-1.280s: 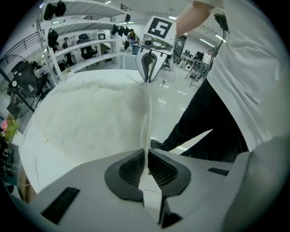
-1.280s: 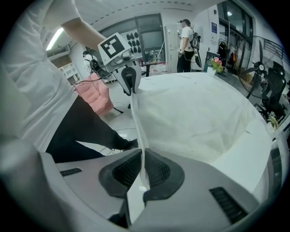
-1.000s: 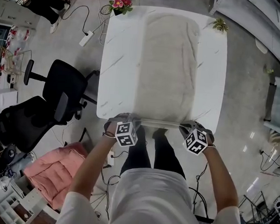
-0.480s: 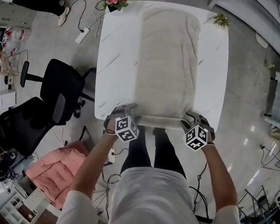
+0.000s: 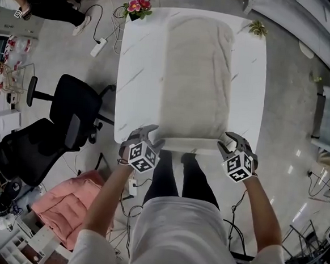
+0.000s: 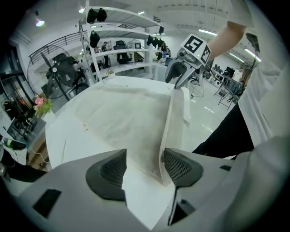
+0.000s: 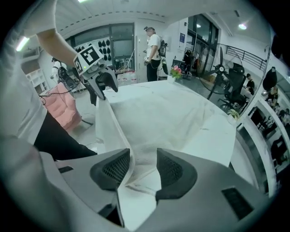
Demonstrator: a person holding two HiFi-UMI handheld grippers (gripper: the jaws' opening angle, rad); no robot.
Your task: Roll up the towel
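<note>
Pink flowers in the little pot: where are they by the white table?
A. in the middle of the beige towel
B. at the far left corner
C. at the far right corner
B: the head view shows the pink flowers at the far left corner of the white table, clear of the beige towel.

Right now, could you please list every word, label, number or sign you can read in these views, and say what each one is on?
No words or numbers can be read anywhere.
Left marker cube and right marker cube: black-and-white square codes only, no letters.
Blue sign by the far doorway: too small to read.
Towel: no print or label shows.
</note>
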